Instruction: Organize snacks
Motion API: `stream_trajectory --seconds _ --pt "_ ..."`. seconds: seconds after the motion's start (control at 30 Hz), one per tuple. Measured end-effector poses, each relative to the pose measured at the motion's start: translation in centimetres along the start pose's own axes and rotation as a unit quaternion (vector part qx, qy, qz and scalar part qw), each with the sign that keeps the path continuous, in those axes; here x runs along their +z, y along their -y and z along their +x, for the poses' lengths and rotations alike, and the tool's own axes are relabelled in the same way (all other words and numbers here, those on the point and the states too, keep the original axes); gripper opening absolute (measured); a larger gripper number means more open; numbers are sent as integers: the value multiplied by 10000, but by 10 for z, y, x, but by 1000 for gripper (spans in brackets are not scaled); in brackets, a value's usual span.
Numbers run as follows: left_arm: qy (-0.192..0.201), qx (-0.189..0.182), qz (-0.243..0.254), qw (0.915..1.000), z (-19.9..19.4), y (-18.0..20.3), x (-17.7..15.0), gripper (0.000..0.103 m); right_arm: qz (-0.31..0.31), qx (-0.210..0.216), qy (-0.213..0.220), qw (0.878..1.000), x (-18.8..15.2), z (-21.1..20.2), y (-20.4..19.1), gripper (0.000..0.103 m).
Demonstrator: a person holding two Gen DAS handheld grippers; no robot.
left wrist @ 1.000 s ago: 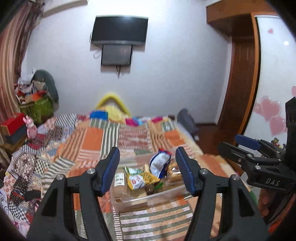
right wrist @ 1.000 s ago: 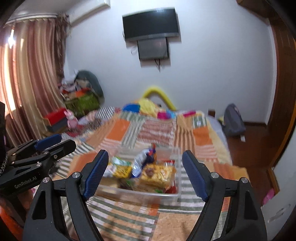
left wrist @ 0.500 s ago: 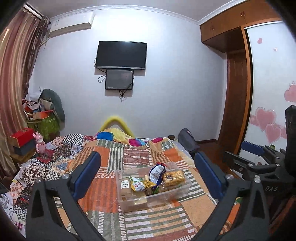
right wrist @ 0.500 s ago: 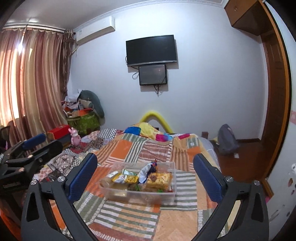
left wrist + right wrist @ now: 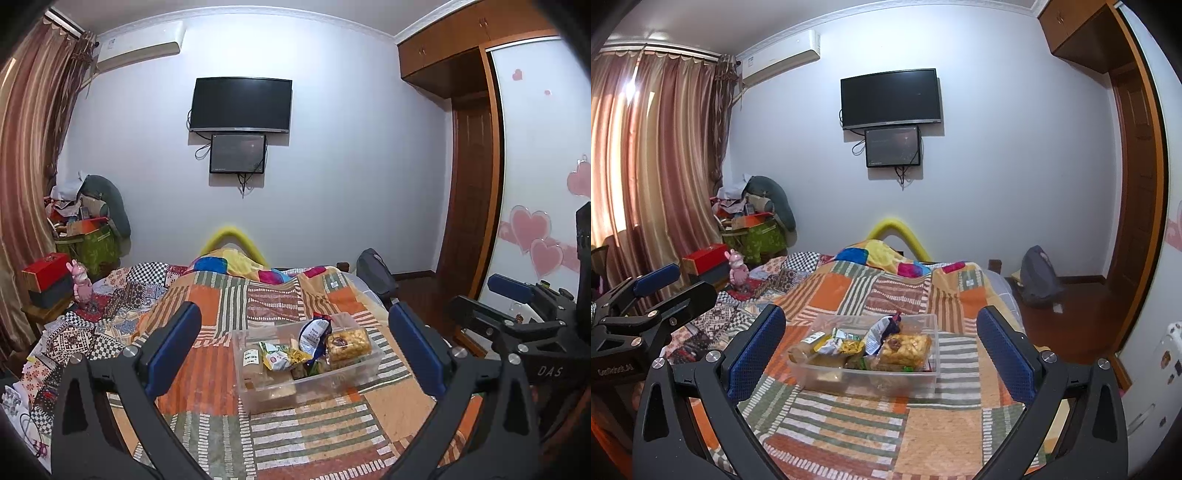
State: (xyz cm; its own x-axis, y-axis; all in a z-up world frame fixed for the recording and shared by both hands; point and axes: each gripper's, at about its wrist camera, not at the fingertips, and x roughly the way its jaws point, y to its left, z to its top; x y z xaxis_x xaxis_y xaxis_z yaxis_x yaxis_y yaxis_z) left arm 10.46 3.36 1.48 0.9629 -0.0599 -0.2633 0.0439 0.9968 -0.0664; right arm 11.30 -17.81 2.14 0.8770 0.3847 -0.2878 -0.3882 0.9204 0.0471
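Note:
A clear plastic bin (image 5: pixel 332 384) sits on the patchwork bedspread (image 5: pixel 229 314); it also shows in the right wrist view (image 5: pixel 923 376). It holds several snack packs, among them a yellow biscuit pack (image 5: pixel 348 343) (image 5: pixel 905 348), a blue-and-white bag (image 5: pixel 314 332) and a small jar (image 5: pixel 251 360). My left gripper (image 5: pixel 295 347) is open and empty, held back from the bin. My right gripper (image 5: pixel 882 343) is open and empty, also back from the bin. Each gripper shows at the edge of the other's view.
A wall TV (image 5: pixel 240 105) hangs above a smaller screen. A cluttered green box (image 5: pixel 88 243) and red box (image 5: pixel 46 271) stand at the left by curtains. A grey backpack (image 5: pixel 1039 277) lies on the floor right. A wardrobe (image 5: pixel 535 221) is at the right.
Both grippers have pulled back and up from the bin, which now looks smaller. Both jaws have opened wider.

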Motion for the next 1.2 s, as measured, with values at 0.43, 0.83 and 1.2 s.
stream_trajectory --seconds 0.43,0.83,1.2 --pt "-24 -34 7 10000 3 0 -3 103 10 17 2 10000 -1 0 0 103" --pt "-68 -122 37 9999 2 3 -2 103 31 21 -5 10000 0 -2 -2 103" --pt "-137 -222 1 9997 4 4 -4 103 33 20 5 10000 0 -2 -2 103"
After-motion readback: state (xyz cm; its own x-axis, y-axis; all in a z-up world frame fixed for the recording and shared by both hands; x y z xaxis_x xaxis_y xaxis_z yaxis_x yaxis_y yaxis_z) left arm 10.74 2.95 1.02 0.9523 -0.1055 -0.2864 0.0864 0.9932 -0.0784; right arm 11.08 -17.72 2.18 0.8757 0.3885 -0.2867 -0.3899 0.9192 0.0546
